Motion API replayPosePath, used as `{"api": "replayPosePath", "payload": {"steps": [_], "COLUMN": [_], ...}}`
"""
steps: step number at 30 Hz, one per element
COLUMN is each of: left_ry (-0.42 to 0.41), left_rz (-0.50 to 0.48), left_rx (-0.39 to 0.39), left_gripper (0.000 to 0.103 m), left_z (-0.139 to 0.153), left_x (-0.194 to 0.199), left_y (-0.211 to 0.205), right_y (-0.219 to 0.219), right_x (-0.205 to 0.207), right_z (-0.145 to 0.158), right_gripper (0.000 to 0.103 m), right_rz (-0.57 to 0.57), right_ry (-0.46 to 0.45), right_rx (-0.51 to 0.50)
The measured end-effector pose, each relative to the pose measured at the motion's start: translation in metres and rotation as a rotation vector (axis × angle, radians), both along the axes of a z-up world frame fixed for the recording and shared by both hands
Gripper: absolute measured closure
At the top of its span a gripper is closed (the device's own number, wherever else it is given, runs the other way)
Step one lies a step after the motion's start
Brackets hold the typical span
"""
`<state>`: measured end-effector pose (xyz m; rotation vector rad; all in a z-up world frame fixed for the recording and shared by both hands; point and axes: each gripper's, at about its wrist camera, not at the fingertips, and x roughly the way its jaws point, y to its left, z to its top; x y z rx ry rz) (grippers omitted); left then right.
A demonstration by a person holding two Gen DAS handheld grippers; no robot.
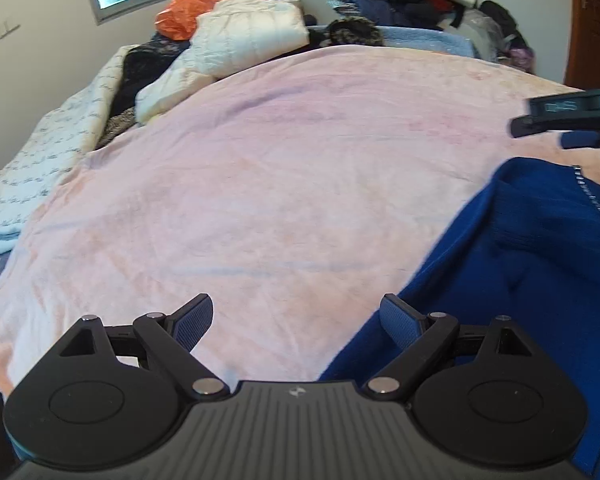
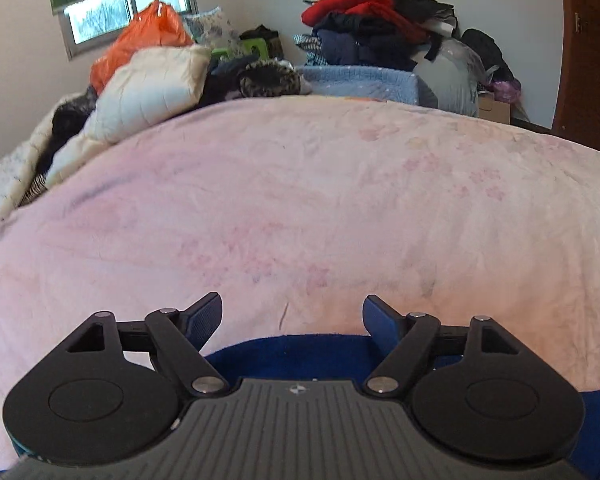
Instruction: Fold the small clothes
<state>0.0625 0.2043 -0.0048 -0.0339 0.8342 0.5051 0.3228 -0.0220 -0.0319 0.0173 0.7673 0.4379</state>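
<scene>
Both grippers, the left gripper [image 1: 296, 316] and the right gripper [image 2: 293, 314], have their fingers wide apart and hold nothing, so a grasp may also catch the pink blanket [image 1: 260, 160] under the blue garment [image 1: 520, 280], which lies on the bed. The left wrist view shows the garment's crumpled body and dotted trim beside the right finger. The right wrist view shows only its far edge, low between the fingers.

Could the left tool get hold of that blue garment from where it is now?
Probably yes. The left tool is open and empty, and the blue garment lies flat on the pink blanket right beside its right-hand finger, nothing covering its near edge.
</scene>
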Motion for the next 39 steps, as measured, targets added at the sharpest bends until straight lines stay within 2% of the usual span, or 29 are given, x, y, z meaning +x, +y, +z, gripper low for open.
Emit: {"api": "replayPosePath", "payload": {"steps": [3,5,8,11,13,14,16,21,23,26,30,32,34,36,39], "left_ry": [-0.001,0.001,0.024,-0.020,-0.054,-0.063,-0.073,-0.066,-0.052,-0.039,-0.029,-0.025,-0.021,-0.003,0.061], "left_rz": [0.009,0.017,0.036,0.035,0.046,0.058,0.076,0.092,0.098,0.117,0.091,0.045,-0.022,-0.117,-0.214], "left_rx": [0.020,0.054,0.100,0.039,0.041,0.049,0.053,0.048,0.087,0.109,0.049,0.033,0.046,0.070,0.096], "left_gripper": [0.012,0.012,0.012,0.012,0.012,0.012,0.012,0.012,0.012,0.012,0.012,0.012,0.012,0.012,0.012], "left_z": [0.001,0.002,0.004,0.020,0.032,0.036,0.043,0.049,0.050,0.052,0.054,0.054,0.053,0.047,0.023], "left_x": [-0.002,-0.002,0.004,-0.005,-0.016,-0.022,-0.033,-0.064,-0.077,-0.095,-0.109,-0.116,-0.123,-0.130,-0.133], "left_y": [0.005,0.007,0.017,0.028,0.032,0.034,0.039,0.048,0.049,0.053,0.054,0.048,0.037,0.023,0.002], "right_y": [-0.002,0.002,0.012,0.037,0.056,0.066,0.079,0.081,0.074,0.074,0.091,0.105,0.109,0.106,0.097], "right_x": [-0.023,-0.039,-0.057,-0.066,-0.070,-0.069,-0.062,-0.038,-0.040,-0.062,-0.088,-0.091,-0.090,-0.092,-0.114], "right_z": [0.009,0.010,0.011,0.008,0.003,-0.001,-0.005,-0.003,0.003,0.015,0.006,-0.002,-0.008,-0.008,0.007], "right_gripper": [0.018,0.007,0.008,0.008,0.008,0.008,0.008,0.007,0.005,0.003,0.001,0.001,0.002,0.002,0.002], "right_rz": [0.100,0.189,0.336,0.511,0.558,0.561,0.527,0.291,0.291,0.377,0.490,0.449,0.342,0.303,0.341], "right_ry": [0.015,0.040,0.086,0.173,0.187,0.204,0.238,0.260,0.284,0.293,0.373,0.363,0.320,0.307,0.279], "right_rx": [0.024,0.006,0.042,0.083,0.062,0.072,0.156,0.422,0.488,0.430,0.362,0.300,0.252,0.280,0.331]}}
